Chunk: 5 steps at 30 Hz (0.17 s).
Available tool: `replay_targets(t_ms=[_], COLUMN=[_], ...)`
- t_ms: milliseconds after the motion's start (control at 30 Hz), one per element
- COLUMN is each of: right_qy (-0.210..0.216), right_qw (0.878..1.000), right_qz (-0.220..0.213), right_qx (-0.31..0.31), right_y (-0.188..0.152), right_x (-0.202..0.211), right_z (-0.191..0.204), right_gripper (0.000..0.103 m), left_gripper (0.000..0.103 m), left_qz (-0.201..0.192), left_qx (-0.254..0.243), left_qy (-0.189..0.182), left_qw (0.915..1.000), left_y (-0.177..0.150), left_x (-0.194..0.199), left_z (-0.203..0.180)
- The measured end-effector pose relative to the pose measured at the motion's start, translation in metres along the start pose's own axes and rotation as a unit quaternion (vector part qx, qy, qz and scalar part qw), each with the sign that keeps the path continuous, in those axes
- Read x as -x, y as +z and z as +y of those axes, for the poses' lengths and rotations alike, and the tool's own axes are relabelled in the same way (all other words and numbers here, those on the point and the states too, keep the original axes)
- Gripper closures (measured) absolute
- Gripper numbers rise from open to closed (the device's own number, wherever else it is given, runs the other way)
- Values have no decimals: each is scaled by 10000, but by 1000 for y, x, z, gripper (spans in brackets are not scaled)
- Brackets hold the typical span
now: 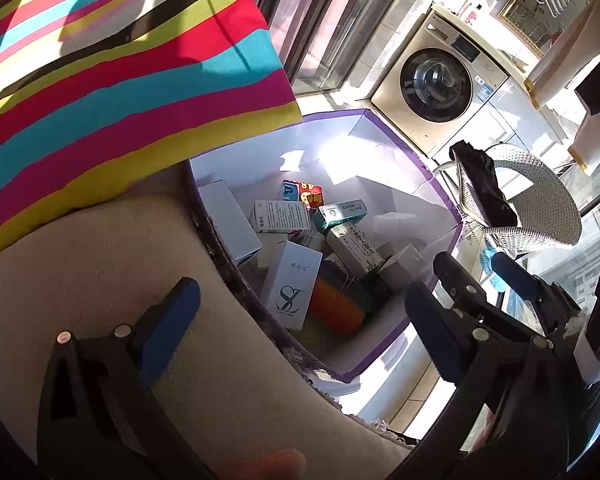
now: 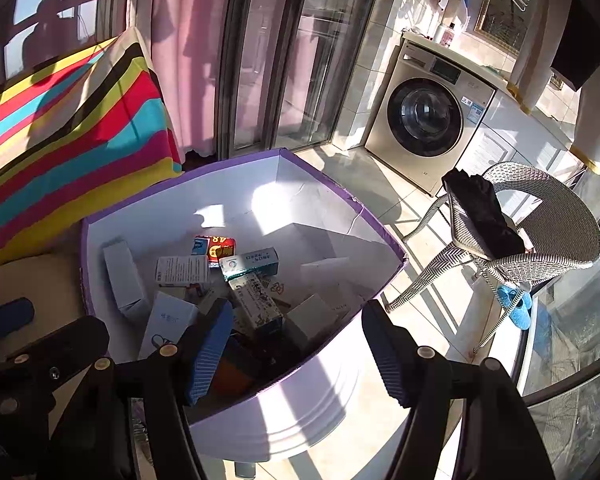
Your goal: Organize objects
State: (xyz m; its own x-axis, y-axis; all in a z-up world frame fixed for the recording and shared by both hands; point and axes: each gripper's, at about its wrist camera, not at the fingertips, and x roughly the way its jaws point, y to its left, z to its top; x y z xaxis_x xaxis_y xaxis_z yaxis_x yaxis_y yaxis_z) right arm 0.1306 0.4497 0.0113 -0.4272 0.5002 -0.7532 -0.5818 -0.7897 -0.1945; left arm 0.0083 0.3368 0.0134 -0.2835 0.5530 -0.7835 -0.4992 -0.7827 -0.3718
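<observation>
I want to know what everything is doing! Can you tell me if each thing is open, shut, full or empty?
Purple-edged white cardboard box: open on top, holding many small cartons.
Gold front-loading washing machine: round door shut.
White wicker chair: upright, dark cloth draped over its back.
Striped colourful cushion: leaning upright beside the box.
Left gripper: open, holding nothing.
Right gripper: open, holding nothing.

The big box [image 2: 340, 216] sits on the floor just past both tongs, with little boxes [image 2: 256, 306] piled inside. A pillow [image 2: 72, 128] lies left, a chair [image 2: 540, 232] right, a washing machine [image 2: 428, 116] behind.
</observation>
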Motion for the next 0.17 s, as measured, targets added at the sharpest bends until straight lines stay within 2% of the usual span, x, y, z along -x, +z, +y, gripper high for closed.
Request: replay_targets(t_ms=[167], right_qy=[18], right_qw=[10000], right_qz=[-15], right_qx=[-10], right_y=[1], right_x=[2], right_z=[0], right_gripper=[35], left_gripper=[1], left_qz=[-96], left_qx=[-7], left_qy=[-171], left_qw=[9998], left_y=[1], left_x=[2], left_z=[2])
